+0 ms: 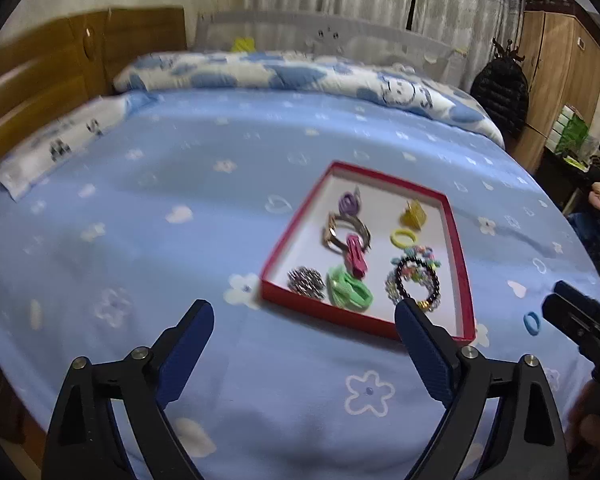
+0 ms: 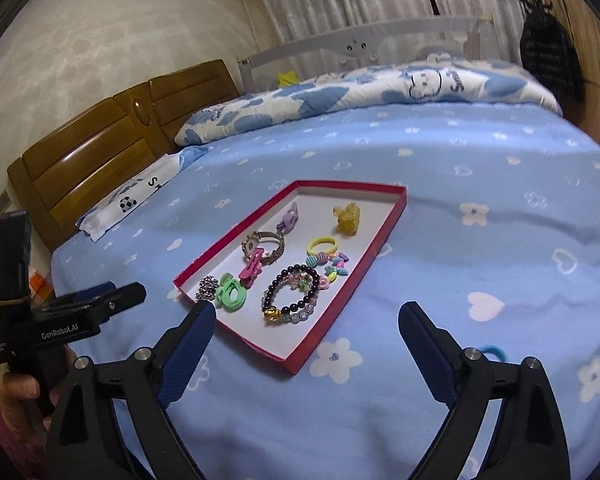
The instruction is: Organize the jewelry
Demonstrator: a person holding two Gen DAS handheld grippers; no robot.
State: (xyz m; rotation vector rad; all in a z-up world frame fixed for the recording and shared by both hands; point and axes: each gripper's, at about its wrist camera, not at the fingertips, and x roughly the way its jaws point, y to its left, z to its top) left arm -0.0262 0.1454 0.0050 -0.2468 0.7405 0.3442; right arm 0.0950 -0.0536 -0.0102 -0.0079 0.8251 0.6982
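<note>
Jaws of both grippers gape wide and empty above the bedsheet (image 1: 180, 240), near the red tray (image 2: 380, 248) of jewelry.

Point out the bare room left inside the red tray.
Free: the tray's far end beyond the yellow clip, and its near corner in front of the dark bead bracelet. Crowded: the middle, from watch to green tie.

right gripper (image 2: 306, 326) – jaws wide, empty | red tray (image 2: 384, 236) – jewelry inside
</note>
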